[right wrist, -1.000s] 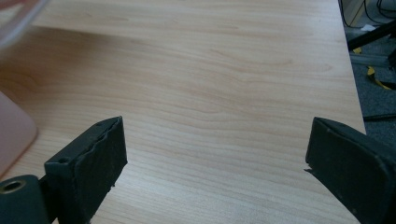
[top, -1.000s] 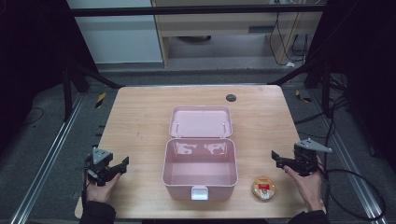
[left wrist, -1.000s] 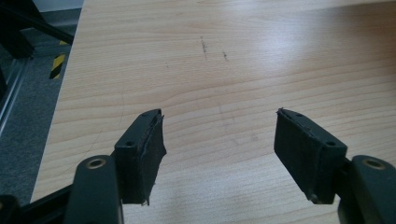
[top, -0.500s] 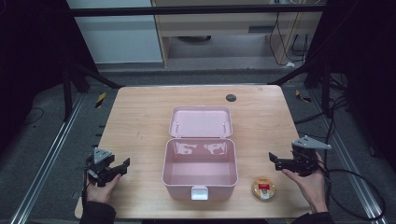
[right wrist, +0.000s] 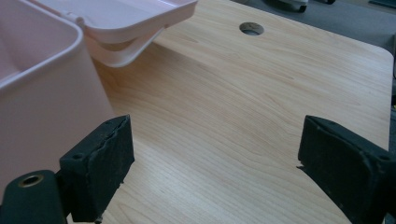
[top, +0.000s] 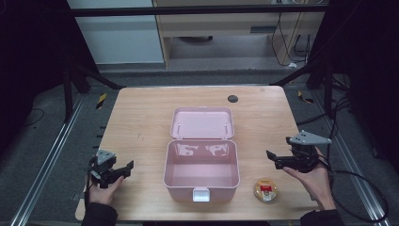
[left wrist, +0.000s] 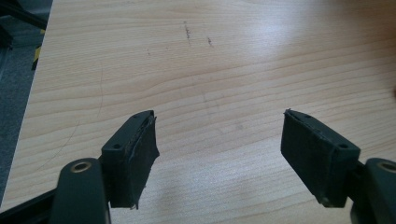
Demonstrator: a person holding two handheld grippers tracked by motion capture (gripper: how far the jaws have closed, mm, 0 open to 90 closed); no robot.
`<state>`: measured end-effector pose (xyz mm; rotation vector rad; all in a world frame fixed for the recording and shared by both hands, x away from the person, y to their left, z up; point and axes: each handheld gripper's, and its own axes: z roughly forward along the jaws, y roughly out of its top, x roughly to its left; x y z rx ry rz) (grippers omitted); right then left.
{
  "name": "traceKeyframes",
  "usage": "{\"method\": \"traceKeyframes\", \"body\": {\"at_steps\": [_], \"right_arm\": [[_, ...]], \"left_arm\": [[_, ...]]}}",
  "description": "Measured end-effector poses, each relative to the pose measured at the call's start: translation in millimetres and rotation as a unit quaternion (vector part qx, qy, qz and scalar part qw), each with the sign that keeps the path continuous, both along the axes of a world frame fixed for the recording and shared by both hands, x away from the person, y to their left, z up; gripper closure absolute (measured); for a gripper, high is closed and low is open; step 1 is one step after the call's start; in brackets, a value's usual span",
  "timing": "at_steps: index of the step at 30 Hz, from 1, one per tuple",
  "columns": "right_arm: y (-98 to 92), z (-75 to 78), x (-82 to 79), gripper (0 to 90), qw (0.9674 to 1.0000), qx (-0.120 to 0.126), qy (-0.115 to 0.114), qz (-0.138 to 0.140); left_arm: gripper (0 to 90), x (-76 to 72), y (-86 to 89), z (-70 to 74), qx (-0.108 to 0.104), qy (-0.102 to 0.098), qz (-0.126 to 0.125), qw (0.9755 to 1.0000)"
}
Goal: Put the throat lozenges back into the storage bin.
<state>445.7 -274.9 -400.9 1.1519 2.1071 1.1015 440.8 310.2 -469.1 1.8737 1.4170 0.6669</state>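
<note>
A pink plastic box (top: pixel 201 157) stands open in the middle of the wooden table, its lid (top: pixel 202 123) laid back flat behind it. The box wall (right wrist: pixel 42 93) and lid (right wrist: pixel 126 18) fill the left of the right gripper view. A small round yellow tin with a red mark (top: pixel 266 189) lies right of the box, near the front edge. My right gripper (top: pixel 273 159) (right wrist: pixel 217 120) hovers above and just beyond the tin, pointing at the box. Its jaws have just been closing, still stand apart, and hold nothing. My left gripper (top: pixel 126 170) (left wrist: pixel 218 114) rests open over bare wood, left of the box.
A dark round cable hole (top: pixel 232 98) (right wrist: pixel 251 28) sits in the table near its far edge. Black frame bars and cables flank the table (top: pixel 141 117) on both sides. Bare wood lies left of the box and behind its lid.
My right gripper has risen a little and drifted slightly toward the box. The left gripper, the box and the tin have stayed where they were.
</note>
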Motion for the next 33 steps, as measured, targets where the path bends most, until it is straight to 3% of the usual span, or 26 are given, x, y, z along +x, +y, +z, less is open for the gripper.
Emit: {"method": "traceKeyframes", "body": {"at_steps": [9,19,25,30,33], "right_arm": [[11.7,12.3,2.2,10.6,0.998,-0.035,0.02,0.048],[21.9,20.9,1.0,7.7,0.9913,-0.077,0.047,0.096],[27.5,23.1,-1.1,6.8,0.9848,-0.103,0.063,0.125],[33.2,19.6,-4.2,6.7,0.9763,-0.127,0.078,0.157],[36.9,15.0,-6.0,6.1,0.9688,-0.142,0.094,0.18]], "left_arm": [[25.7,0.5,-1.0,-0.2,0.0,0.0,-0.005,1.0],[25.7,1.2,-1.6,-0.6,-0.002,-0.001,-0.011,0.9999],[25.7,0.6,-2.7,0.2,0.0,-0.002,-0.017,0.9999],[25.6,0.7,-3.9,0.3,0.0,-0.002,-0.017,0.9999],[25.5,0.4,-4.9,0.5,0.001,-0.003,-0.018,0.9998]]}}
